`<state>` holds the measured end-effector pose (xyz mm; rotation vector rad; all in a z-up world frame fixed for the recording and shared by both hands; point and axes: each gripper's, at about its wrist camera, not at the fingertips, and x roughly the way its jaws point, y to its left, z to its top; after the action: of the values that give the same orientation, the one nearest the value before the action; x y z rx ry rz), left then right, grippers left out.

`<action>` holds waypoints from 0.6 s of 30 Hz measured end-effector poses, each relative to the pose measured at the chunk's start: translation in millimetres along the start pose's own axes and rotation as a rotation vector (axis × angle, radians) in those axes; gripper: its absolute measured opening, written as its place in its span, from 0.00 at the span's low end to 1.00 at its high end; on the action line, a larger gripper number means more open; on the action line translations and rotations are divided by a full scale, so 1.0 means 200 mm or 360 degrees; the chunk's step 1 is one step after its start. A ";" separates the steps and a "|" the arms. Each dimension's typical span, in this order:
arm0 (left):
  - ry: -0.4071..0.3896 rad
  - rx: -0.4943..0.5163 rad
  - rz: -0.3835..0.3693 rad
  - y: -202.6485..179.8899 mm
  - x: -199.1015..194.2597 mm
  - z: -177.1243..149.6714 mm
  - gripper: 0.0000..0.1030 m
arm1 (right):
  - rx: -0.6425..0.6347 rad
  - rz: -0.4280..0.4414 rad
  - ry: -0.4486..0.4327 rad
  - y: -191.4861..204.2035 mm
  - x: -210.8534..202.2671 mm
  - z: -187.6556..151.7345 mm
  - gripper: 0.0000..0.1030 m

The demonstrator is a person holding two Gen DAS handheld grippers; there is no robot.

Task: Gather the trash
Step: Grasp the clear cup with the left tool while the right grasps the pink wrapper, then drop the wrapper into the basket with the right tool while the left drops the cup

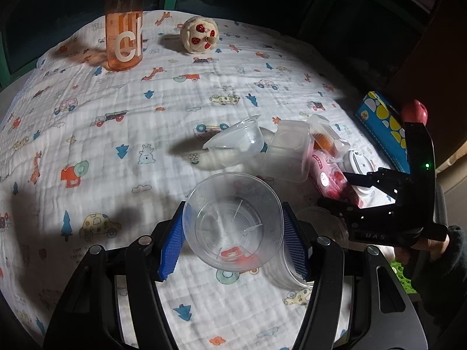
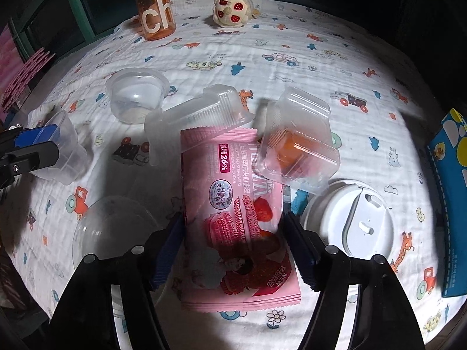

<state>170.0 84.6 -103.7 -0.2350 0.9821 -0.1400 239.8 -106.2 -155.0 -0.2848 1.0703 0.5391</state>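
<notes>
My left gripper (image 1: 235,242) is shut on a clear plastic cup (image 1: 233,221), its blue pads pressed against both sides of the rim. The same cup (image 2: 61,148) shows at the left edge of the right wrist view, just above the cloth. A pink cookie wrapper (image 2: 233,180) lies flat on the patterned tablecloth (image 2: 292,58). My right gripper (image 2: 232,233) stands open astride its near half, a pad beside each long edge. From the left wrist view the right gripper (image 1: 332,188) hovers over the wrapper (image 1: 324,172), held by a hand in a dark sleeve.
Around the wrapper lie a small round clear cup (image 2: 137,96), a clear tray (image 2: 198,116), a clamshell with something orange inside (image 2: 300,140), a white lid (image 2: 347,221) and a clear dome lid (image 2: 113,233). An orange bottle (image 2: 154,8) and plush toy (image 2: 230,8) stand far back. A blue box (image 2: 455,204) is at the right.
</notes>
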 end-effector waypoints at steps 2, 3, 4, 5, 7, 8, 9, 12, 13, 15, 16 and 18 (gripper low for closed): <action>-0.0010 0.0002 -0.0006 0.00 -0.01 0.00 0.59 | 0.0004 0.0014 -0.0003 0.01 -0.01 -0.01 0.58; -0.0015 0.0005 -0.0006 -0.01 -0.02 0.00 0.59 | 0.0008 0.0016 -0.0009 0.01 -0.03 -0.01 0.56; -0.0019 0.0005 -0.0009 -0.01 -0.02 0.00 0.59 | 0.0017 0.0020 -0.0019 0.02 -0.04 -0.02 0.56; -0.0023 0.0008 -0.0013 -0.01 -0.03 0.00 0.59 | 0.0029 0.0031 -0.0026 0.02 -0.06 -0.02 0.55; -0.0034 0.0015 -0.0016 -0.02 -0.05 0.00 0.59 | 0.0047 0.0033 -0.0048 0.03 -0.09 -0.04 0.55; -0.0038 0.0016 -0.0022 -0.02 -0.05 0.00 0.59 | 0.0058 0.0044 -0.0057 0.03 -0.11 -0.05 0.55; -0.0043 0.0019 -0.0024 -0.03 -0.06 0.00 0.59 | 0.0066 0.0055 -0.0065 0.03 -0.14 -0.06 0.55; -0.0055 0.0034 -0.0027 -0.05 -0.08 0.00 0.59 | 0.0076 0.0095 -0.0091 0.04 -0.21 -0.10 0.55; -0.0058 0.0032 -0.0029 -0.05 -0.09 0.00 0.59 | 0.0083 0.0101 -0.0097 0.04 -0.23 -0.11 0.55; -0.0065 0.0030 -0.0041 -0.06 -0.10 0.00 0.59 | 0.0076 0.0082 -0.0096 0.05 -0.26 -0.13 0.55; -0.0070 0.0034 -0.0042 -0.07 -0.10 0.00 0.59 | 0.0068 0.0077 -0.0099 0.06 -0.28 -0.14 0.55; -0.0081 0.0043 -0.0047 -0.09 -0.12 -0.01 0.59 | 0.0055 0.0056 -0.0093 0.07 -0.31 -0.15 0.55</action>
<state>155.5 72.6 -80.1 -0.2271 0.9256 -0.1732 186.7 -127.0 -113.9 -0.2193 1.0287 0.5566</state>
